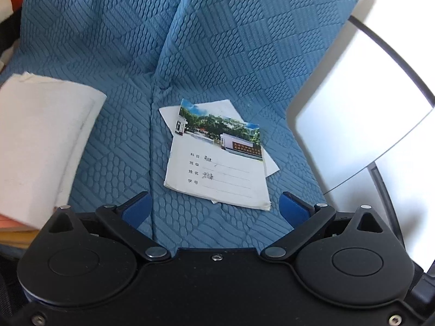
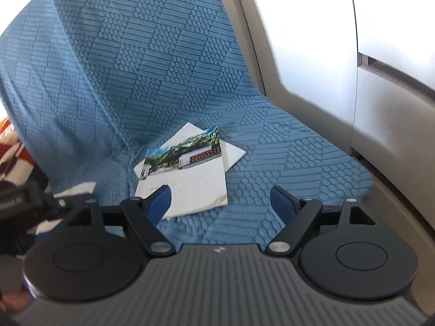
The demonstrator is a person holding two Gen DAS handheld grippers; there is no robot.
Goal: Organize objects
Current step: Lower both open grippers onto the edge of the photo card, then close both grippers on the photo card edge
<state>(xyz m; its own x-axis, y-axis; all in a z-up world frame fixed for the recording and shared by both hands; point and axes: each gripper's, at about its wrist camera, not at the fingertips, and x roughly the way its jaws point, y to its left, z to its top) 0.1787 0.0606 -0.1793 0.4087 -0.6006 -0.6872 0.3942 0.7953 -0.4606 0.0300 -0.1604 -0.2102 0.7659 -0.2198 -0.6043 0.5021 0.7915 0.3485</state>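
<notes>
Right up front, the left claw (image 1: pixel 214 209) is spread wide with nothing between its blue pads (image 1: pixel 137 212), and just beyond them lies the notebook (image 1: pixel 217 168), flat on the blue quilted cover (image 1: pixel 122 54), its cover showing a photo strip of trees and a building above printed form lines. A white sheet (image 1: pixel 269 163) pokes out from under it at an angle. From the other side, the right claw (image 2: pixel 221 203) is spread wide too, empty, its left pad (image 2: pixel 160 203) in front of the notebook's (image 2: pixel 187 182) near corner. Off to the left sits a stack of white papers (image 1: pixel 40 141). To the right, a pale grey panel (image 1: pixel 361 125) borders the cover.
</notes>
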